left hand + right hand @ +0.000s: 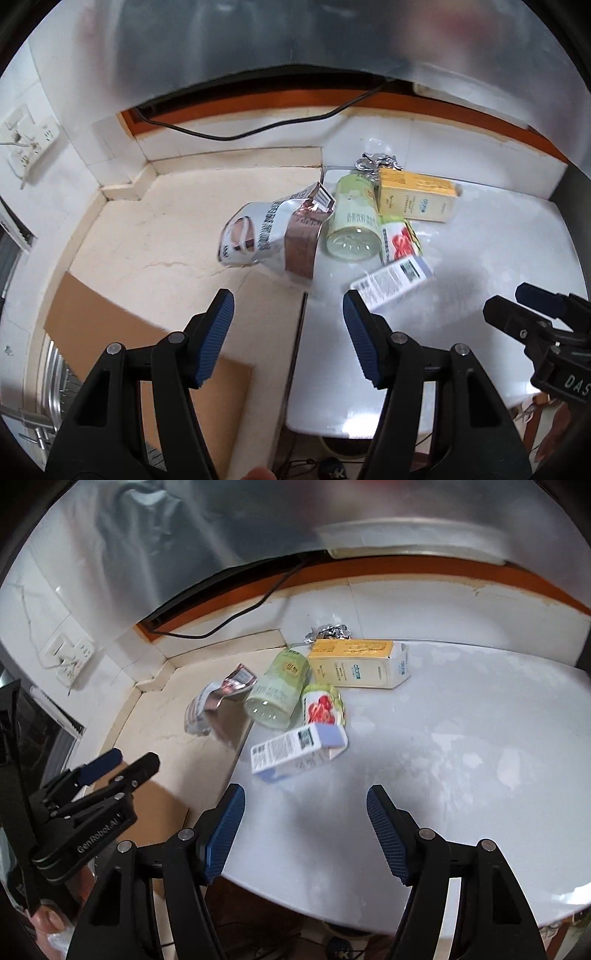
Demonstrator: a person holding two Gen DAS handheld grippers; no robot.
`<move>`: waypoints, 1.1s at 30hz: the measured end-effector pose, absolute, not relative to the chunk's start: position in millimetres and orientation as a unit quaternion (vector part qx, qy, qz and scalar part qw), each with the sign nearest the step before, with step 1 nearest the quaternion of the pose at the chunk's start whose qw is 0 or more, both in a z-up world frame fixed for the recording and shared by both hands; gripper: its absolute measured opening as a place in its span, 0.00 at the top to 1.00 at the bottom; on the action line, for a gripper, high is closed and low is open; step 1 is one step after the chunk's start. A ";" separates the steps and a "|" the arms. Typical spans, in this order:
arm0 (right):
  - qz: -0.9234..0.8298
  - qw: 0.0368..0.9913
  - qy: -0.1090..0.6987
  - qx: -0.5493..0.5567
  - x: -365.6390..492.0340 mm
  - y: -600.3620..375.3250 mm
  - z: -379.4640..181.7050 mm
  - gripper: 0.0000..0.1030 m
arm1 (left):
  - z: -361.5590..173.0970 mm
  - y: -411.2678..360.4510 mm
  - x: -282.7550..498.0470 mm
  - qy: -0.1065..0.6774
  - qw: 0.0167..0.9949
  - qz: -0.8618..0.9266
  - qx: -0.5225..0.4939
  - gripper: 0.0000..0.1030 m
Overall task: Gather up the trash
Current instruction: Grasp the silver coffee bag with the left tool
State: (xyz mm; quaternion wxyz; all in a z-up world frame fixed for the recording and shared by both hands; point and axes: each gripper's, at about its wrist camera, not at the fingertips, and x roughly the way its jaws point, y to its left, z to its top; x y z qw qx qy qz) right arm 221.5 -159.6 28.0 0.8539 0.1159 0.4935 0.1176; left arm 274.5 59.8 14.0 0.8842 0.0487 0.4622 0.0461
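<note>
Clearly, from the left wrist, your left gripper [288, 332] hangs wide open and empty short of the crumpled foil pouch [266, 236] on the table [461, 314]: light, floppy, slippery; pinch a flat edge. From the right wrist, your right gripper [306, 830], jaws open and empty, faces the white carton [295, 751]: light, crushable; grip across its narrow sides.

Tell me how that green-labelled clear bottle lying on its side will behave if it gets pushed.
The green-labelled bottle lies on its side, so it will probably roll. It looks empty and clear, likely light and easily knocked away. The yellow box and red-printed wrapper beside it may block that rolling.
</note>
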 end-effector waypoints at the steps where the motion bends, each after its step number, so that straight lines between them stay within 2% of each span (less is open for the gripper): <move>1: 0.119 0.852 0.496 0.119 232.1 -161.3 24.2 0.32 | 9.0 57.6 284.7 0.465 0.883 0.047 0.047 0.43; 9: 0.143 0.837 0.514 0.125 283.0 -171.7 -0.1 0.32 | -33.0 53.1 347.9 0.496 0.864 0.079 0.035 0.43; 17: 0.158 0.821 0.537 0.116 295.5 -173.7 -27.7 0.32 | -66.2 65.0 381.7 0.522 0.846 0.107 0.013 0.45; 19: 0.158 0.816 0.543 0.120 297.2 -172.7 -34.6 0.32 | -71.9 70.9 383.2 0.528 0.842 0.111 -0.001 0.56; 21: 0.158 0.812 0.548 0.124 299.6 -172.0 -40.3 0.32 | -77.1 76.0 382.8 0.532 0.839 0.113 -0.012 0.76; 25: 0.157 0.805 0.557 0.131 302.2 -166.3 -48.6 0.32 | -76.9 85.5 376.5 0.516 0.848 0.122 -0.027 0.82; 29: 0.153 0.799 0.564 0.140 306.0 -157.7 -54.4 0.32 | -64.6 96.8 366.1 0.493 0.860 0.128 -0.039 0.96; 32: 0.143 0.792 0.574 0.149 309.9 -148.1 -57.7 0.18 | -55.1 110.9 354.1 0.483 0.864 0.125 -0.065 0.99; 33: 0.139 0.792 0.574 0.154 310.8 -145.2 -58.7 0.18 | -52.4 114.6 350.3 0.480 0.865 0.129 -0.068 0.99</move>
